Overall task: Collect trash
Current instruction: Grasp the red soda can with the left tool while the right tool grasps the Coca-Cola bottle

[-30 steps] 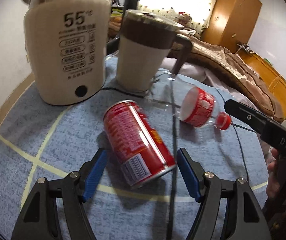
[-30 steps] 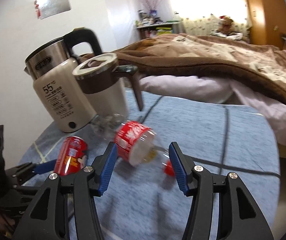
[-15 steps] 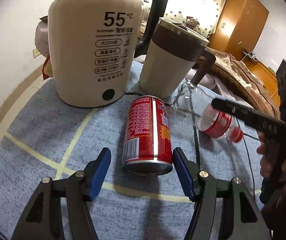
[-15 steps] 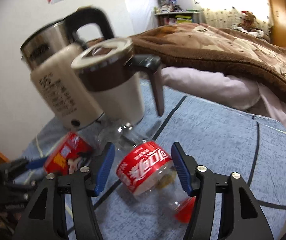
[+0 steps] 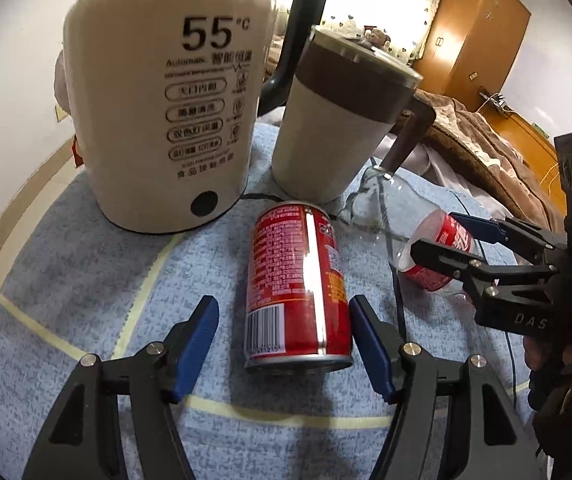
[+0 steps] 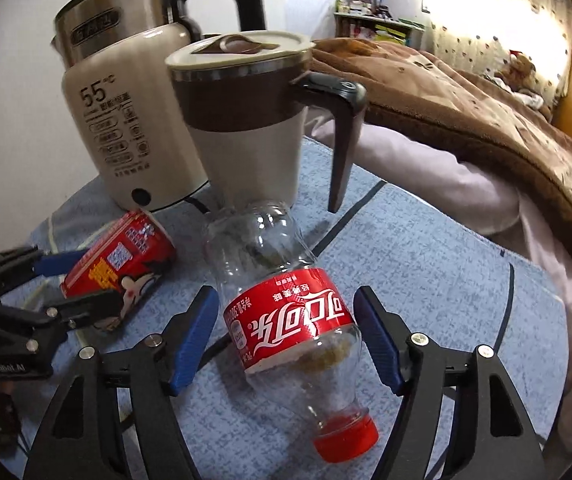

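We have both tools lined up on one piece of trash each, so the two can be taken together. In the left wrist view the left gripper (image 5: 284, 344) has its jaws apart on either side of the red can (image 5: 297, 288), which lies on its side at lower centre on the blue table (image 5: 86, 280), its base toward us; the right pad sits just beside the can, not yet pressing. In the right wrist view the right gripper (image 6: 286, 336) straddles the plastic bottle (image 6: 289, 320), lying at centre with its red cap nearest us, jaws likewise apart. The kettle (image 5: 166, 112) and mug (image 5: 337, 128) stand close behind, which we judge leaves little room to overshoot. Compared with half a second ago, both tools have pushed further forward along their targets.
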Demonstrator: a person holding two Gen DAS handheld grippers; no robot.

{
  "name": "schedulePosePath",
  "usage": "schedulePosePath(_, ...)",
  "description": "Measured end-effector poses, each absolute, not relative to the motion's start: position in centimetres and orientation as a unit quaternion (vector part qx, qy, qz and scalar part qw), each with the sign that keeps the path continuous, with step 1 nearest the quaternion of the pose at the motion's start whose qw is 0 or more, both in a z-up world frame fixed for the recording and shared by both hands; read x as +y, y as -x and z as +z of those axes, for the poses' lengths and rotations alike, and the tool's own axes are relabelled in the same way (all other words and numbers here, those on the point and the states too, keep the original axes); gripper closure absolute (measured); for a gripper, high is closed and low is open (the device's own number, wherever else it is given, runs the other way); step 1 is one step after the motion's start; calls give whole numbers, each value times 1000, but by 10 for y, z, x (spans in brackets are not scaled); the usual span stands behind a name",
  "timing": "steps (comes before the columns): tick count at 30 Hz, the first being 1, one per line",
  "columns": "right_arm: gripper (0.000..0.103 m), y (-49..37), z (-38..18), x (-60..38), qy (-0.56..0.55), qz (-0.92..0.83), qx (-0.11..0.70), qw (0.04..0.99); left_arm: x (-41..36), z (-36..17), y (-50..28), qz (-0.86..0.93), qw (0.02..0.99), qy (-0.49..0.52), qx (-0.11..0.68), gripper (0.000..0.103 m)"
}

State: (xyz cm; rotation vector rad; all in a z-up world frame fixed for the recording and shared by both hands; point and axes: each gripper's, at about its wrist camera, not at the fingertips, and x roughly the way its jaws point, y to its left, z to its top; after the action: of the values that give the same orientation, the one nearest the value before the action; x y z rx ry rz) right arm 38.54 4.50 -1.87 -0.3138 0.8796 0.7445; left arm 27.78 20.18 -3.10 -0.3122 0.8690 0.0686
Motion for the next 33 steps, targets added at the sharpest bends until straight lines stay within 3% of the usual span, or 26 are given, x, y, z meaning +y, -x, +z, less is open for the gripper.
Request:
schedulePosePath(9, 32, -389, -20, 39, 117, 337, 429, 830, 201, -38, -285, 44, 890, 148, 430, 34)
schedulePosePath(11, 33, -389, -20, 40, 117, 336, 427, 831, 200, -37, -285, 33, 890, 151, 428, 47)
schedulePosePath(12, 33, -388, -20, 40, 118, 335, 425, 832, 198, -36, -286, 29, 892, 147, 427, 49)
schedulePosePath(33, 37, -352, 10, -22, -2, 312, 428, 848, 171, -10, -248, 4, 907, 128, 402, 49)
